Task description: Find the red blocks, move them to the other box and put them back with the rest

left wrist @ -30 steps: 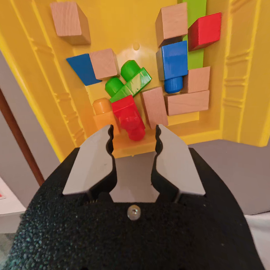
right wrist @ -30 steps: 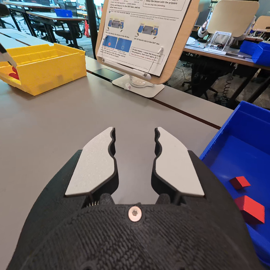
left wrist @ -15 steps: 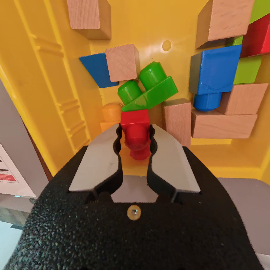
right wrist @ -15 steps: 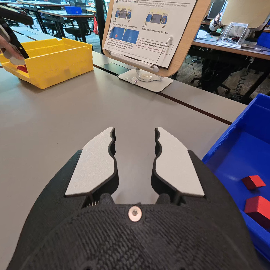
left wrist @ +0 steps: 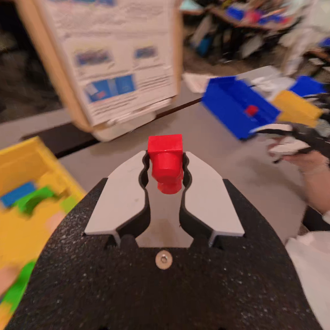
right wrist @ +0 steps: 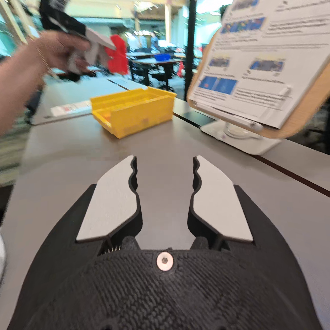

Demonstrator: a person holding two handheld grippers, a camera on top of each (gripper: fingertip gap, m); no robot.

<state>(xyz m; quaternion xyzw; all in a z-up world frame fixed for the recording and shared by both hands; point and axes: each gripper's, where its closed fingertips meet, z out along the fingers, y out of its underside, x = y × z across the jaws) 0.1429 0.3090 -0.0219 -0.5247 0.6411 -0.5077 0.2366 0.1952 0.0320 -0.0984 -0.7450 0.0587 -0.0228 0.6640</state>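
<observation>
Grey tabletop is serving as the work surface (right wrist: 160,142), with a tilted instruction board on a white stand (right wrist: 259,71) sitting at its far edge; other desks are blurring past in the background.

Taking the instruction board as the landmark: the yellow box (right wrist: 139,114) is sitting to its left, the blue box (left wrist: 237,107) to its right, and the open tabletop is lying in front of it.

Left gripper (left wrist: 165,157) is pinching a red plastic block with a round peg (left wrist: 165,160); both pads are pressing on its sides, the peg pointing back toward the camera. The block is hanging in the air in front of the board, clear of the yellow box, whose rim is showing low on the left.

Right gripper (right wrist: 165,160) is hovering spread over the bare tabletop in front of the board, with nothing between its fingers.

Progress: at least one red block (left wrist: 251,109) is already lying in the blue box. Blue, green and wood-coloured blocks (left wrist: 26,196) are lying in the yellow box, too blurred to say whether any red is left among them.

Judgement: the move to the blue box is under way; carrying this block across and releasing it, then returning all the reds to the rest, is outstanding.
</observation>
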